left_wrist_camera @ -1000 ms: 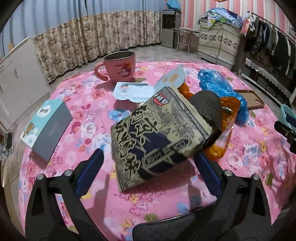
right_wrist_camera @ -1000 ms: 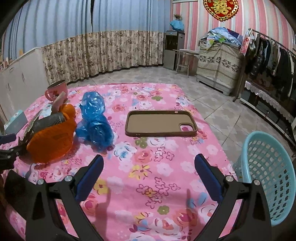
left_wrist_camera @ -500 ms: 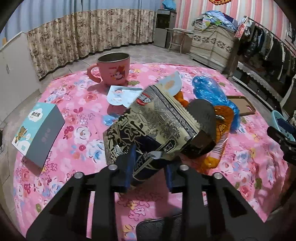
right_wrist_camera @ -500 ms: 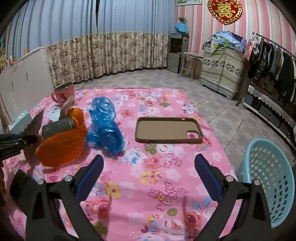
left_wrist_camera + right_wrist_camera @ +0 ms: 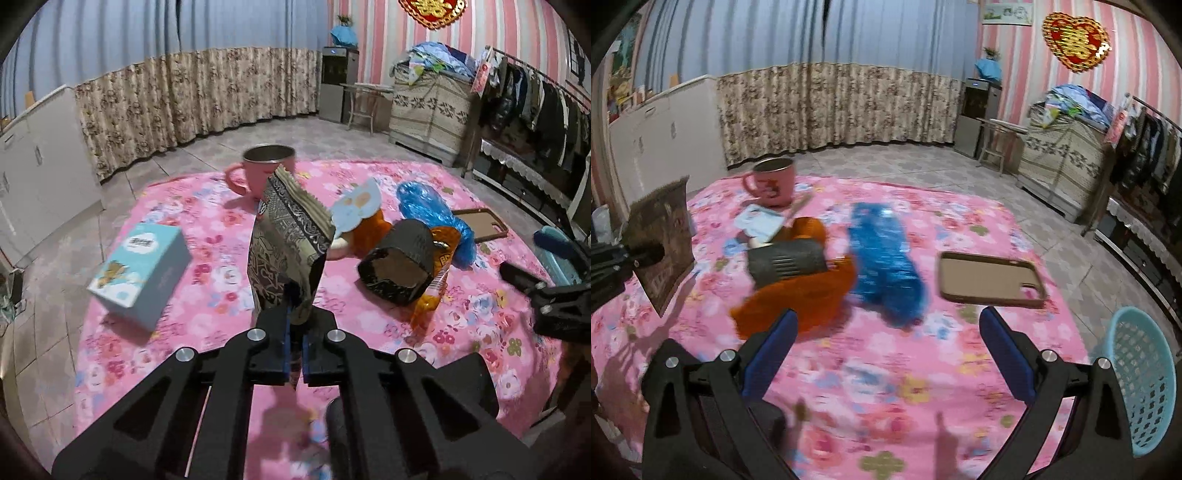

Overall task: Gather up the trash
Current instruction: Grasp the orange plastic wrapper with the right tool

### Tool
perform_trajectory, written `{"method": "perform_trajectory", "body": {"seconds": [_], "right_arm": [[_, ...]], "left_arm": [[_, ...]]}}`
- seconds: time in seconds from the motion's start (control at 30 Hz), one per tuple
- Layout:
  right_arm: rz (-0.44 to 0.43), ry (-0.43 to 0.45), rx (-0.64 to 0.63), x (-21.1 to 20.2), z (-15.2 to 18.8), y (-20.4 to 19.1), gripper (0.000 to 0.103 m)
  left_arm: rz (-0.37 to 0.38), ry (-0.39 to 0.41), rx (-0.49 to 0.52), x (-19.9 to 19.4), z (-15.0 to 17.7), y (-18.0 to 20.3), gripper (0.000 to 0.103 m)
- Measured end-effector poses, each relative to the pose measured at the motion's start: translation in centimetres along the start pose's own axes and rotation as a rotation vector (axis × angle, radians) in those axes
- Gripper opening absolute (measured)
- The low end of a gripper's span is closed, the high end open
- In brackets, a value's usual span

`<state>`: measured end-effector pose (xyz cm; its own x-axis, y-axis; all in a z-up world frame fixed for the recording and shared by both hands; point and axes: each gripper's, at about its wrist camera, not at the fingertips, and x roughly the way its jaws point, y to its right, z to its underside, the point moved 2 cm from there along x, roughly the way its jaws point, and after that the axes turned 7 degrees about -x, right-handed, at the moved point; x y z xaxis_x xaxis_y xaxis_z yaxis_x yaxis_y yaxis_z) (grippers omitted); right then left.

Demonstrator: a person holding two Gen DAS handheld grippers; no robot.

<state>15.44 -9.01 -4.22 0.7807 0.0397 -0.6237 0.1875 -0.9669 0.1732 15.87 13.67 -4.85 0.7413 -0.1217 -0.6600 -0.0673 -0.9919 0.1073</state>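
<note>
My left gripper (image 5: 294,332) is closing its jaws on the lower edge of a gold-and-black patterned snack bag (image 5: 288,236), which is pinched between the pads. The bag stands upright above the pink floral table (image 5: 207,295). The right wrist view shows the same snack bag (image 5: 661,240) at the left edge. My right gripper (image 5: 886,317) is open and empty above the table. Just beyond it lie an orange wrapper (image 5: 798,295), a dark foil bag (image 5: 786,258) and a crumpled blue plastic bag (image 5: 886,258). A light blue basket (image 5: 1137,369) stands off the table's right edge.
A pink mug (image 5: 772,181) stands at the far side, with a white paper lid (image 5: 356,206) beside it. A light blue box (image 5: 140,266) lies on the left. A brown phone case (image 5: 990,280) lies to the right of the blue bag. Tiled floor and furniture surround the table.
The left jaws went from wide open to closed on the snack bag, which rose from lying flat to hanging upright. The right gripper swung left, closer to the orange wrapper and blue bag.
</note>
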Motion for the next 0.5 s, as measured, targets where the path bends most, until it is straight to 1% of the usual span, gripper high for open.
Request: {"method": "perform_trajectory", "body": {"seconds": [0.1,0.2,0.3,0.43,0.5], "right_arm": [[-0.054,-0.014,0.007,0.5,-0.6,-2.2,0.096],[-0.074,-0.036,0.022,1.2,-1.0,-3.8,0.096],[-0.066,-0.068,0.017,2.5,-0.9,-5.1,0.096],[-0.036,-0.109,0.004,3.9,-0.7,-6.0,0.096],[-0.038,-0.12,-0.001,4.2,-0.5,-6.1,0.092]], "left_arm": [[-0.006,0.012,-0.025,-1.2,0.0,-1.4,0.002],[-0.026,0.018,-0.025,-1.7,0.2,-2.2,0.002],[-0.035,0.02,-0.032,-1.7,0.4,-2.8,0.002],[-0.037,0.03,-0.074,-1.5,0.4,-3.7,0.002],[-0.037,0.03,-0.095,-1.3,0.4,-3.9,0.002]]}}
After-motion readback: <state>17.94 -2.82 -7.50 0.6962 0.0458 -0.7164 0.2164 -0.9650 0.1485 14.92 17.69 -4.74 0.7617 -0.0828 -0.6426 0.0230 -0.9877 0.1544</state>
